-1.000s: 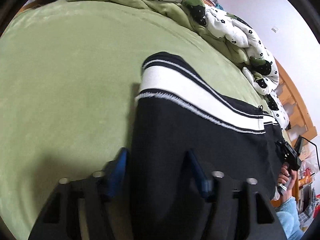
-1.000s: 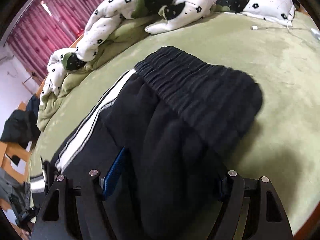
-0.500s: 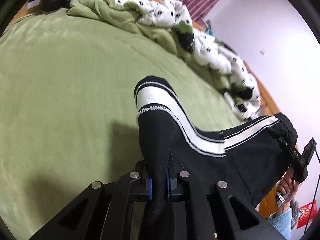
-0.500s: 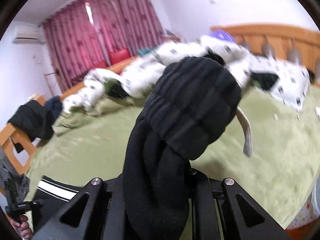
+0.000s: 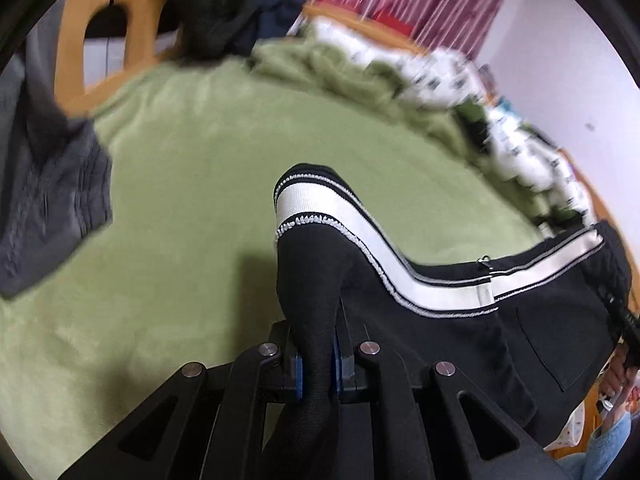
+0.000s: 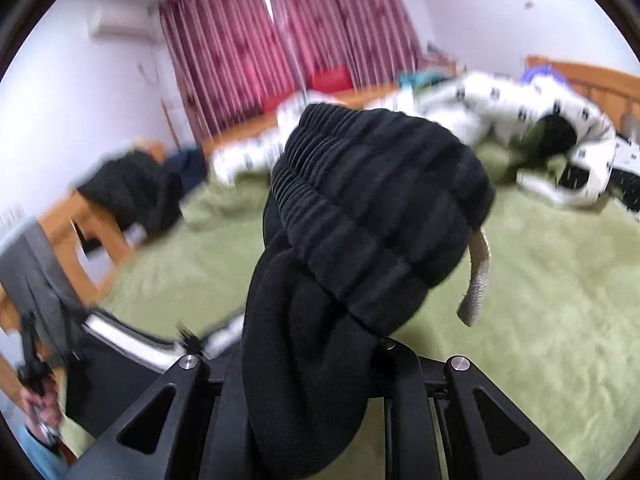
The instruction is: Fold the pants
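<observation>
The black pants (image 5: 460, 332) with a white side stripe hang in the air above the green bed (image 5: 180, 200). My left gripper (image 5: 318, 364) is shut on the leg end, with the striped cuff sticking up past the blue pads (image 5: 297, 372). My right gripper (image 6: 316, 360) is shut on the ribbed black waistband (image 6: 380, 208), which bunches over the jaws and hides the fingertips. A grey drawstring (image 6: 476, 284) dangles from the waistband. The stretched pants also show low in the right wrist view (image 6: 120, 360).
A white and green patterned duvet (image 5: 460, 92) is heaped along the far side of the bed. A wooden chair (image 5: 104, 36) with dark clothes stands at the bed's end. A grey garment (image 5: 48, 200) hangs at the left. Red curtains (image 6: 288, 36) cover the far wall.
Both grippers closed on the pants and lifted them off the bed. In the last half second both swung further round, with the pants stretched between them.
</observation>
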The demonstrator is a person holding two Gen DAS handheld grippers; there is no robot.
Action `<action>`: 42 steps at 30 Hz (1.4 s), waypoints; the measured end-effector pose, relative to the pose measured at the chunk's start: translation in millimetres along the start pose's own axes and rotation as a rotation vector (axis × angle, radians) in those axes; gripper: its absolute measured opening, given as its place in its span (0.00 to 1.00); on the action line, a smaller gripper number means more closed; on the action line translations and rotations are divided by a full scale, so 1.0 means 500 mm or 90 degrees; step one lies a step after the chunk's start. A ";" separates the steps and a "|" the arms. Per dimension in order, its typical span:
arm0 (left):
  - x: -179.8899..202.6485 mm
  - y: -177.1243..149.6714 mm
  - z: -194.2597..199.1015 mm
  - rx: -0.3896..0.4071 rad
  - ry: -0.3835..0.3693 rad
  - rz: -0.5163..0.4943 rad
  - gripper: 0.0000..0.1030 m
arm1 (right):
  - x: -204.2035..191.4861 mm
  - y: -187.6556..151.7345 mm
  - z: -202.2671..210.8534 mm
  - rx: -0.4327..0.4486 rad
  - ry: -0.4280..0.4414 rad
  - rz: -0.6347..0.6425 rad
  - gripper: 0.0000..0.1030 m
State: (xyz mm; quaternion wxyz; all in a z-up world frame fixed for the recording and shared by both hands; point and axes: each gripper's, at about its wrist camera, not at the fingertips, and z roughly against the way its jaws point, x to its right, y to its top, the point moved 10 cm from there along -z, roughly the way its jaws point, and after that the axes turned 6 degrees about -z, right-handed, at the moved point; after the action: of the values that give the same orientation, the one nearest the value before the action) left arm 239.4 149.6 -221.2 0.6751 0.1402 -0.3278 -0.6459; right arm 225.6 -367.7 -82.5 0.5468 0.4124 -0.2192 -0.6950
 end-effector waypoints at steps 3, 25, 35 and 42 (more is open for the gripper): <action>-0.051 -0.049 -0.067 -0.028 0.059 0.005 0.27 | 0.089 -0.102 -0.108 -0.108 -0.101 0.020 0.16; 0.102 -0.223 0.039 0.049 0.099 -0.110 0.64 | 0.122 -0.224 -0.049 -0.115 -0.175 0.152 0.60; 0.018 -0.333 0.163 0.079 -0.073 0.120 0.64 | 0.138 -0.256 -0.054 -0.167 -0.212 0.119 0.60; -0.018 -0.357 0.112 0.071 -0.142 0.220 0.64 | 0.074 -0.238 0.028 -0.111 -0.167 0.105 0.61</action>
State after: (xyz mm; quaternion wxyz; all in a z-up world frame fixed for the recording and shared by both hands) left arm 65.4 148.7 -291.1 0.7265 0.0469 -0.4547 -0.5130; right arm 143.2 -368.0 -177.0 0.6021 0.2498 -0.2609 -0.7120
